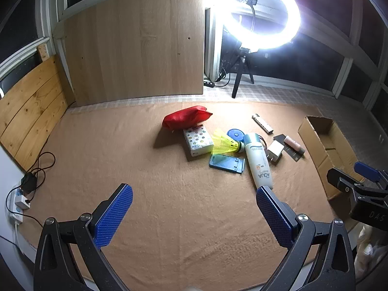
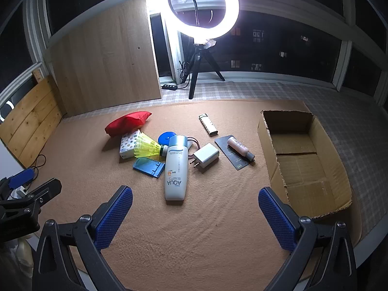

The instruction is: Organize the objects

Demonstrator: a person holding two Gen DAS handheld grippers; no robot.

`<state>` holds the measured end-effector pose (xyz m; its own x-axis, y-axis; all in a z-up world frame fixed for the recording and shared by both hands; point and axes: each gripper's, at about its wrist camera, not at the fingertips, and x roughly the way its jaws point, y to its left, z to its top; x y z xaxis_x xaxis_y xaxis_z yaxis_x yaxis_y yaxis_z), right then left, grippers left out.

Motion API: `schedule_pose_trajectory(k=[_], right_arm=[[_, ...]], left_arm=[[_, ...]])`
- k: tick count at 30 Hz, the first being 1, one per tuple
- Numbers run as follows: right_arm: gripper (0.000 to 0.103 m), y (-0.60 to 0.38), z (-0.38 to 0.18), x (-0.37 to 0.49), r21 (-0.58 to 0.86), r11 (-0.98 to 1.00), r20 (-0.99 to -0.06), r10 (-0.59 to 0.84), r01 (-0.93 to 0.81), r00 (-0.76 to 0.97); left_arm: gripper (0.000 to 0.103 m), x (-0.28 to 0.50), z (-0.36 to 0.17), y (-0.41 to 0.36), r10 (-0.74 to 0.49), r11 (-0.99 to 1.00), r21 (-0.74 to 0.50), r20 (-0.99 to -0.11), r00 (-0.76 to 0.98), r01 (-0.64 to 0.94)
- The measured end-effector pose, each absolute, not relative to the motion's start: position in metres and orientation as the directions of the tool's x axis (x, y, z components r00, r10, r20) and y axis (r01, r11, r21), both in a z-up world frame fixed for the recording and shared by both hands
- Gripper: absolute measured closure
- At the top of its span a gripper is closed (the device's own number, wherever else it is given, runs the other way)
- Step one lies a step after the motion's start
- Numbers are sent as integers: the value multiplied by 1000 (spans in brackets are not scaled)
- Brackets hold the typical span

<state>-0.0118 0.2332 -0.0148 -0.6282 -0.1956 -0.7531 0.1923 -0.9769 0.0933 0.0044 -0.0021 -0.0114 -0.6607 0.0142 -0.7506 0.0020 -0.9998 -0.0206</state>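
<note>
Both grippers' blue fingers point(image 2: 114, 215) wide apart, empty; AQUA bottle point(image 2: 175, 167) just beyond, between right gripper's point(image 2: 195, 214) fingers.

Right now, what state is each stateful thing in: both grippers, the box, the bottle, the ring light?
Left gripper: open, holding nothing.
Right gripper: open, holding nothing.
Brown cardboard box: open-topped, nothing inside.
White AQUA sunscreen bottle: lying flat, cap on.
Small pink tube: lying on a dark card, capped.
White ring light: switched on.
</note>
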Motion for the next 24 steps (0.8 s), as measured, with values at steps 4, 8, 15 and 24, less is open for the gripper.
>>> schedule_pose_trajectory(k=[4,8,15,24], right_arm=[[0,234,-16,-11,98,-977,-754,-197,190,-627],[0,236,-18,-12,114,-977,-762,-203,182,-615],[0,238,-20,-13,128,-976,-767,-209,174,-607],[0,238,-22,-14,130,-976,-772,-209,173,-600]], left_arm=[[0,4,-10,0,13,-1000,-19,-749,-663,1],[0,5,-11,1,-3,-1000,-16,-749,-662,23],[0,4,-12,2,0,-1000,-14,-756,-655,16],[0,6,-16,1,2,-1000,-16,-757,-654,15]])
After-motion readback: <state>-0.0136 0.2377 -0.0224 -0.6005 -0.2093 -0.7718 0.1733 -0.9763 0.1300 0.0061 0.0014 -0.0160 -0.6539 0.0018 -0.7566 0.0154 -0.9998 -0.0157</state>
